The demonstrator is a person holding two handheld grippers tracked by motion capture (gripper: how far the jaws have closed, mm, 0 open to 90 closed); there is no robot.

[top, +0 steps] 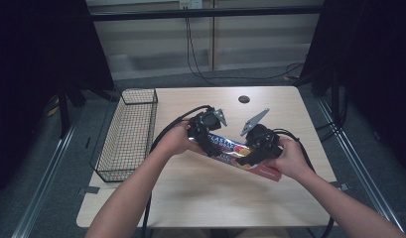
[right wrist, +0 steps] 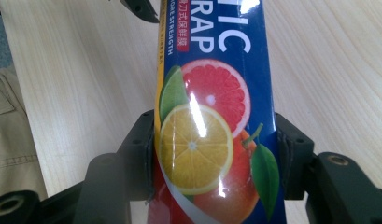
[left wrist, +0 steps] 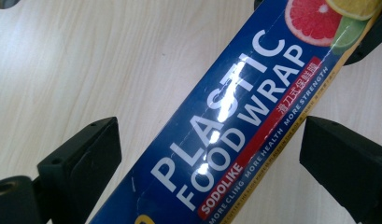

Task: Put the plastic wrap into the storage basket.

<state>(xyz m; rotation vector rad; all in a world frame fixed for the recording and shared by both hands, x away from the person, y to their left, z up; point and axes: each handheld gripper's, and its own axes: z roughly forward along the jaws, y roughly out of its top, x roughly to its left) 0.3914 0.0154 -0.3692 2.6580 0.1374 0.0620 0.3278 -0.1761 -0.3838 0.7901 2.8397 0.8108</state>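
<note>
The plastic food wrap box [top: 237,153] lies slantwise over the middle of the wooden desk [top: 200,198], a long blue carton printed with citrus slices, with a gripper at each end. The right gripper [right wrist: 212,154] is clamped on the fruit-printed end, its pads pressed against both long sides of the carton, so this hand carries the load. The left gripper [left wrist: 212,149] straddles the lettered end with its jaws standing apart, a clear gap showing between each pad and the carton's edges; it holds nothing. In the high view the left gripper [top: 203,130] sits toward the wire basket [top: 128,134], which stands empty at the desk's left edge, and the right gripper [top: 254,148] sits nearer the person. The step in hand looks like a handover to a one-sided hold, probably ahead of moving the box toward that basket. To do it well, the left gripper should be drawn straight back off the carton without brushing its glossy sides, as a nudge could twist the box in the right grip. Held near one end, the long box will tend to droop, so keep it level, lift slowly, and watch the trailing cables [top: 163,134].
</note>
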